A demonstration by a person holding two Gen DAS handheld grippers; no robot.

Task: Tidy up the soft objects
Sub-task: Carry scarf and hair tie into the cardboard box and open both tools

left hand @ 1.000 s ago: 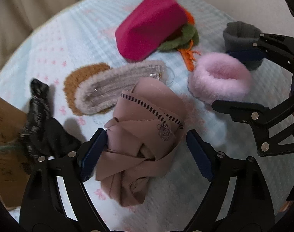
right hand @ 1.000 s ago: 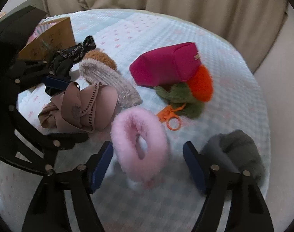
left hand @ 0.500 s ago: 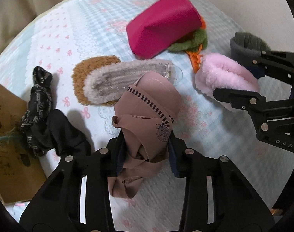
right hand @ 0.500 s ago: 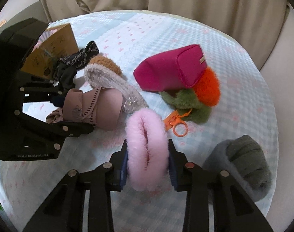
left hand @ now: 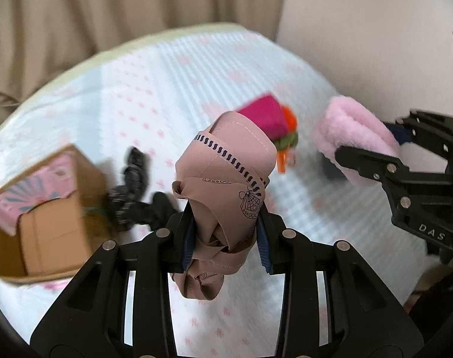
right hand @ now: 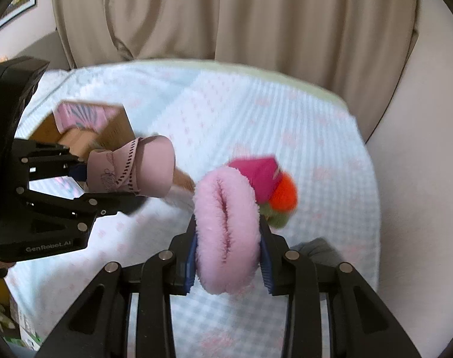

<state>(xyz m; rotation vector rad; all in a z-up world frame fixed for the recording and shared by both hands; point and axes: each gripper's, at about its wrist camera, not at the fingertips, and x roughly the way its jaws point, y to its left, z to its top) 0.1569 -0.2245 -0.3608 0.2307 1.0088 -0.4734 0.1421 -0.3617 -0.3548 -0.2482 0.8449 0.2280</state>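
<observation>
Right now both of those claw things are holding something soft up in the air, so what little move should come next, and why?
Probably carry the left hand-held gripper leftward over the cardboard box, since it is shut on the folded dusty-pink cloth, lifted clear of the table, and the box looks open. The right hand-held gripper holds the fluffy pink ring and could follow.

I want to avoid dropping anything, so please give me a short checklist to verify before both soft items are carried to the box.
1. Left hand-held gripper shut on the dusty-pink folded cloth bow: ok.
2. Right hand-held gripper shut on the fluffy pink fur ring: ok.
3. Both items lifted off the checked blue tablecloth: ok.
4. Open brown cardboard box in view: ok.
5. Free room inside box: cannot tell.
6. Bow's hanging tail secure: cannot tell.
</observation>
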